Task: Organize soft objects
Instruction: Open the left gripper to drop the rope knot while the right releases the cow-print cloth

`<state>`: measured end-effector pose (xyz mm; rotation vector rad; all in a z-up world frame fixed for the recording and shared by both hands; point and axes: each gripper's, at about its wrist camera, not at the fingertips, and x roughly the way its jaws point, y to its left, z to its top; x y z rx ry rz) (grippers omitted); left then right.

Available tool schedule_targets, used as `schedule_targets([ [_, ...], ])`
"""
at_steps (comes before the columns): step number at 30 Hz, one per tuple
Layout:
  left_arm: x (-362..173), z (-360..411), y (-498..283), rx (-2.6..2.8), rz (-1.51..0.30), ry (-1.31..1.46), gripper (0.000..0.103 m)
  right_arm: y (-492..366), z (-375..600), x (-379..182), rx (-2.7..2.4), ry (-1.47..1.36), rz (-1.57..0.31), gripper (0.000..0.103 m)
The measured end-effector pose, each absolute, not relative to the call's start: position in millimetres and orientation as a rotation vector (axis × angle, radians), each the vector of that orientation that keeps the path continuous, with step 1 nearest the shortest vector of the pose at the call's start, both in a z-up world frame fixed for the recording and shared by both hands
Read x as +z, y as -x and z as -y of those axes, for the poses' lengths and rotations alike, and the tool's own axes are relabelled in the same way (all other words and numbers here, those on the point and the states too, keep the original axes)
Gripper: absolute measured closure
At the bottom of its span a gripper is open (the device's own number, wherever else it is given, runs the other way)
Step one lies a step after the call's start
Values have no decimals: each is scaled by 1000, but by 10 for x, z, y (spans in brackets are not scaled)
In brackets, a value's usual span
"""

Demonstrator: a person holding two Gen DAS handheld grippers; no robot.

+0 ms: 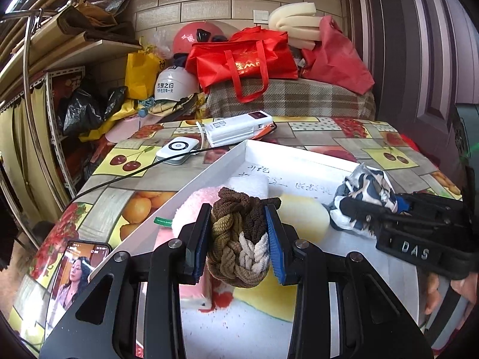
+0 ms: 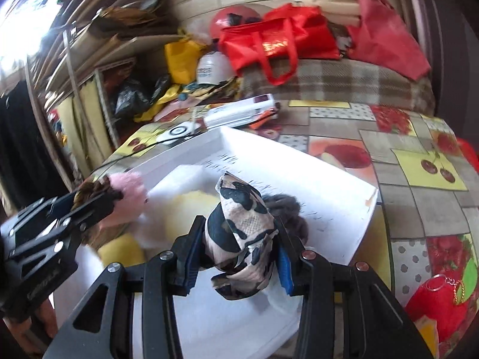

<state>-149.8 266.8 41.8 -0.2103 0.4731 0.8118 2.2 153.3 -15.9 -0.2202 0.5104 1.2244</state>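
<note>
Two grippers, each with one soft thing in it. The left gripper (image 1: 238, 240) has its jaws squeezed onto a braided hair scrunchie (image 1: 239, 239), brown, olive and cream, held up over the near-left part of the white box (image 1: 209, 164). The right gripper (image 2: 238, 254) is clamped on a crumpled cow-print cloth (image 2: 242, 233), black blotches on pale fabric, hanging over the box's right half. Inside the box I count one fluffy pink piece (image 1: 191, 206) against the left wall, one white towel-like roll (image 1: 251, 184) just behind it, one pale yellow sponge (image 1: 302, 221) in the middle, and in the right wrist view one dark fuzzy scrunchie (image 2: 284, 206) peeking out behind the cloth. There's also yellow-and-pink stuff low down under the left gripper, but I can't tell if it's one item or more, since the jaws cover most of it. Some handwriting on the box floor, too small to read. On the fruit-print tablecloth (image 1: 374, 140): one phone (image 1: 74, 272) with a video playing, cut off by the frame edge, one small white device (image 1: 178, 149) with a cable, one white power bank (image 1: 236, 128). Behind that there are two helmets, one red (image 1: 191, 37) and one white (image 1: 175, 85), and a red tote bag (image 1: 242, 56). The right wrist view is blurry all over.
</note>
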Motion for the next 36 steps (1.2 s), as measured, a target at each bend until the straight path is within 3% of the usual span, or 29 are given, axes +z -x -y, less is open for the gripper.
schedule_targets([
  [12,414,-2682,1483,811,-477,211,67,293,-1486,-76,1251,296,-349,59],
  [22,432,-2689,1502,820,-474,201,67,271,-1487,-68,1271,282,-350,58],
  [24,445,-2684,1524,831,-468,193,62,285,-1490,-69,1272,286,-346,51],
  [27,474,-2650,1557,859,-444,172,58,322,-1475,-62,1254,294,-321,25],
  [28,484,-2630,1574,873,-431,161,55,343,-1467,-59,1245,297,-307,20],
  [30,505,-2592,1616,908,-400,145,50,374,-1440,-48,1238,299,-277,19],
  [35,539,-2594,1802,994,-308,175,8,369,-1376,-17,1239,267,-243,17],
  [36,537,-2613,1840,1009,-296,188,4,356,-1365,-12,1235,257,-241,17],
])
